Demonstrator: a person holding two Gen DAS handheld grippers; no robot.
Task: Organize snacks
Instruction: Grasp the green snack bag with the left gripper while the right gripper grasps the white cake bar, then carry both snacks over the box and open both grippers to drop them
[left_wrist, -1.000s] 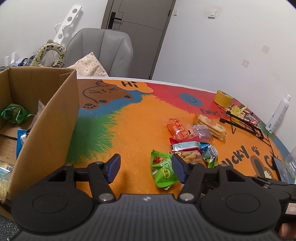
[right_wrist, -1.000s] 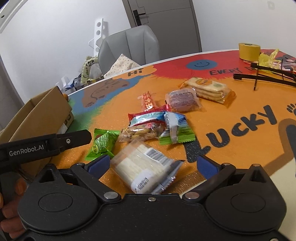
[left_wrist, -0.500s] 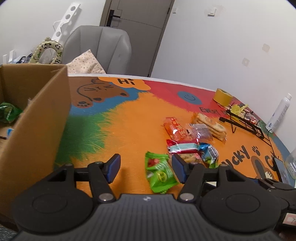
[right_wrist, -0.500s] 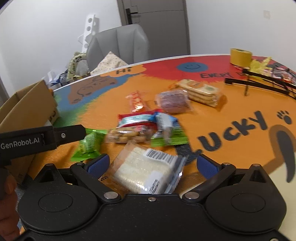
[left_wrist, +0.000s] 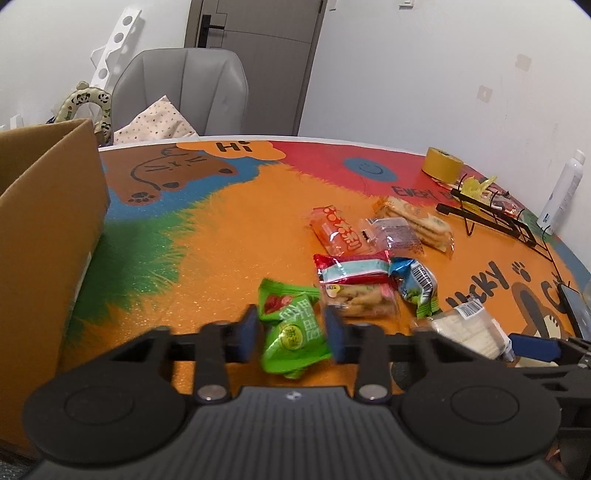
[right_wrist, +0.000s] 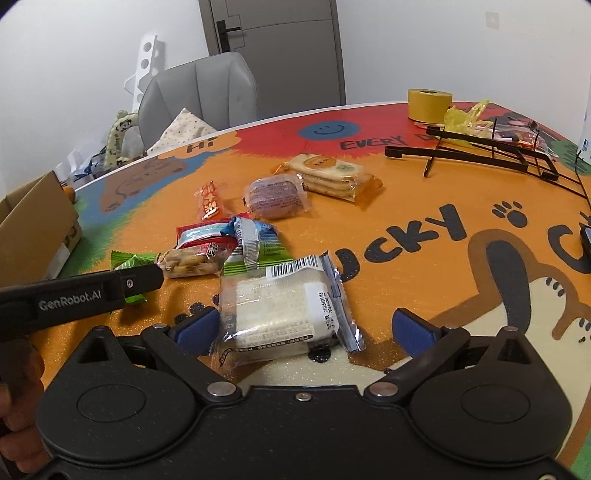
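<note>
My left hand-held gripper (left_wrist: 290, 334) had just been closing and clamped the green snack packet (left_wrist: 291, 328); my right hand-held gripper (right_wrist: 306, 326) stood apart around the white wafer pack (right_wrist: 282, 314). Next step, as I judged: lift the packet clear and carry it to the cardboard box (left_wrist: 44, 229).

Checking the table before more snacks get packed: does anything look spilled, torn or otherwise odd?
Nothing spilled or visibly torn. The snack packets lie in a loose heap, some overlapping, like the red-and-blue packet on the peanut packet. The left gripper has just closed onto the green packet. The black wire rack lies flat.
</note>
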